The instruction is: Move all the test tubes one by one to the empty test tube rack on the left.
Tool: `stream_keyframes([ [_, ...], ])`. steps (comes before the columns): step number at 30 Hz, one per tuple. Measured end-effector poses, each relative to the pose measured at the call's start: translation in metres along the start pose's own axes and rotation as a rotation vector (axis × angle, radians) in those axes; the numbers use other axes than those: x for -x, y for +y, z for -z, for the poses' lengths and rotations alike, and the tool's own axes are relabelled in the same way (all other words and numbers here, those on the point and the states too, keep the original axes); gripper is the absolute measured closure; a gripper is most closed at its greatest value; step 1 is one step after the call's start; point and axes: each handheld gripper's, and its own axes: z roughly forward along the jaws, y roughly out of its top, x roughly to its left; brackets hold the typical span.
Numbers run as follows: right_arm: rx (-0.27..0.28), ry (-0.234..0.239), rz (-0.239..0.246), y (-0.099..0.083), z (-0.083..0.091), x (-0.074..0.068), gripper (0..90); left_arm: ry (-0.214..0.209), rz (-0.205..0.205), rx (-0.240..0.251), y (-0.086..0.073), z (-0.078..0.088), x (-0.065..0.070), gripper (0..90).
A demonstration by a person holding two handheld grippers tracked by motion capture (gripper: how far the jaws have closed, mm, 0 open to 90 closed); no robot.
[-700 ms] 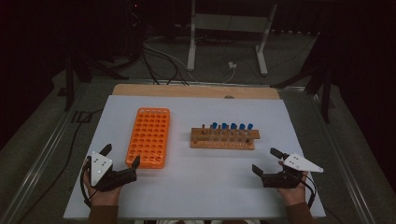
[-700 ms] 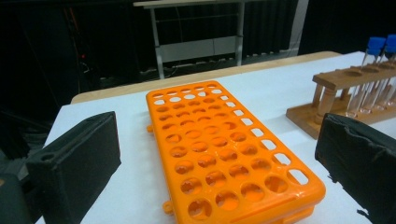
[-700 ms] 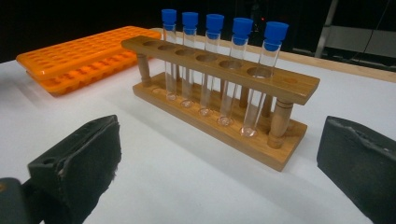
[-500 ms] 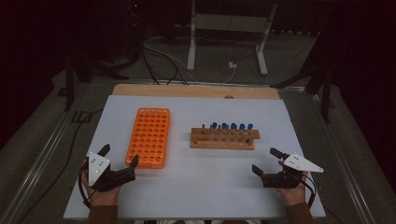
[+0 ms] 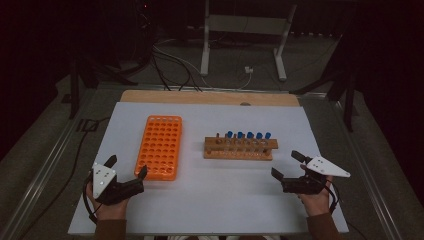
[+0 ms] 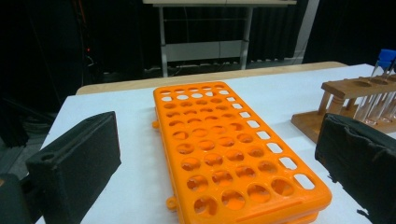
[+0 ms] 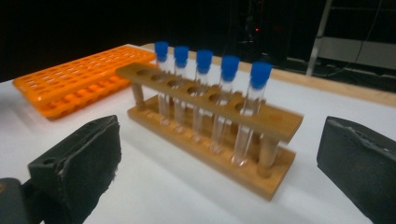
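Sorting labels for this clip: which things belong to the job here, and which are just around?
In the job:
- orange rack
- wooden rack
- blue-capped tubes
- left tool, open
- right tool, open

Just around:
- white stand
- floor cables

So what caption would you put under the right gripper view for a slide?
Open right gripper facing a wooden rack of five blue-capped test tubes, with an empty orange rack behind on the white table.

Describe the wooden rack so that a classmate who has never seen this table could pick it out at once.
On the white table, look right of the flat orange rack. The wooden rack stands there, raised on posts. It alone holds five clear tubes with blue caps.
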Motion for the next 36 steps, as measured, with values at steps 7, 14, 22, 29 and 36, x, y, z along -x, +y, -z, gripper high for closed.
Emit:
stream_keyframes([
  [7, -0.008, 0.001, -0.002, 0.022, -0.012, 0.010, 0.0, 0.003, 0.024, -0.005, -0.002, -0.001, -0.002, 1.2],
  [14, -0.055, -0.018, 0.010, 0.037, -0.032, 0.020, 8.2, -0.002, 0.032, -0.002, -0.002, 0.000, -0.002, 1.2],
  [22, -0.126, -0.054, -0.016, 0.031, -0.062, 0.031, 19.6, -0.005, 0.057, 0.001, -0.003, 0.000, -0.004, 1.2],
  [29, -0.157, -0.062, -0.006, 0.027, -0.078, 0.034, 56.1, -0.009, 0.077, 0.004, -0.003, 0.000, -0.006, 1.2],
  [36, -0.152, -0.050, 0.012, 0.025, -0.083, 0.031, 69.8, -0.009, 0.075, 0.001, -0.003, 0.000, -0.006, 1.2],
])
